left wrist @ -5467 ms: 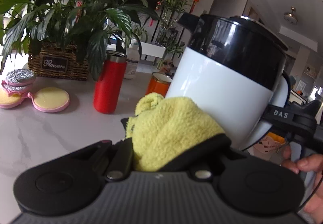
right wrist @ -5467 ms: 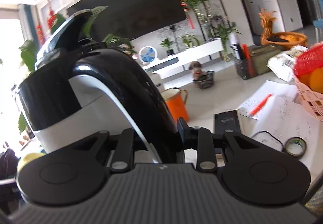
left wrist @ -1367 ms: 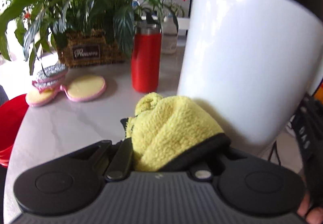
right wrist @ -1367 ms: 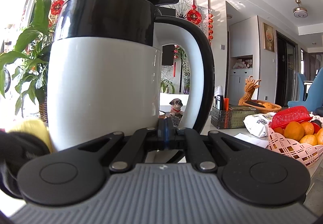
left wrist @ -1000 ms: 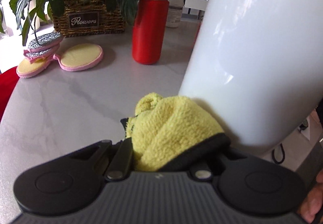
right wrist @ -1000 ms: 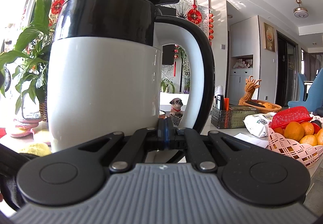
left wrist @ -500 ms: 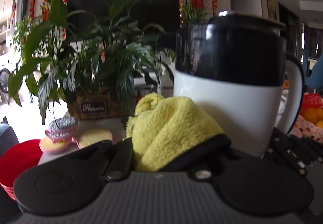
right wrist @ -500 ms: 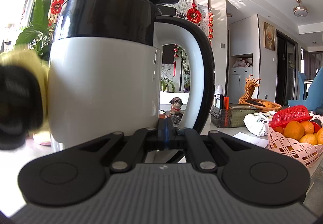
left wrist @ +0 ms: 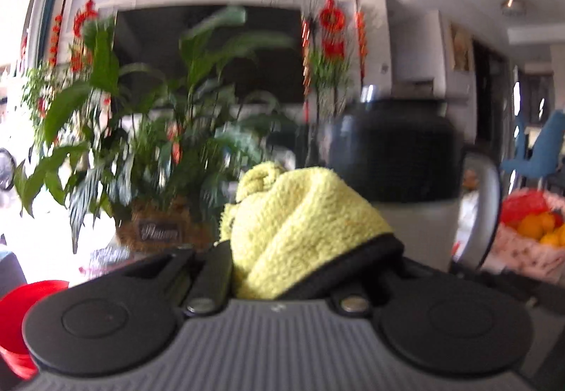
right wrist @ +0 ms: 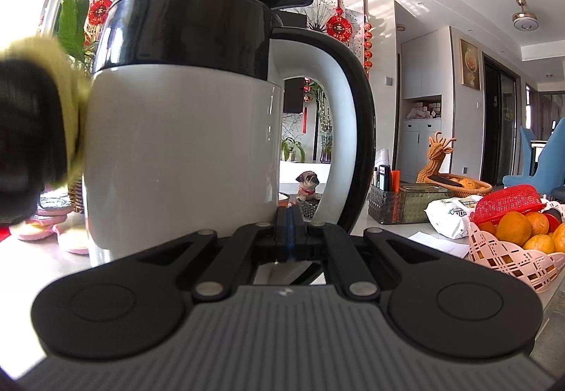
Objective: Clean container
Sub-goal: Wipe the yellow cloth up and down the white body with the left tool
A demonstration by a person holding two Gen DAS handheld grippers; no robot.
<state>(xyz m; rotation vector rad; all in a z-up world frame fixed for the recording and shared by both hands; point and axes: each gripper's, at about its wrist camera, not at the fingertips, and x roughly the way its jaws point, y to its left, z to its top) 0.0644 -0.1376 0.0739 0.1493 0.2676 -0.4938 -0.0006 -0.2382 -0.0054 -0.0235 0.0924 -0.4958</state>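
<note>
Beside left gripper [left wrist: 300, 250], touching cloth [left wrist: 300, 225]: kettle [right wrist: 183, 151].

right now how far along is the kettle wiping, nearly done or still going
Still going, by the look of it. The left gripper is shut on the yellow cloth, which meets the kettle high on its white side. The right gripper is shut at the base of the handle, steadying it. No dirt or streaks show, so what remains can't be judged; the black lid band may be left.
</note>
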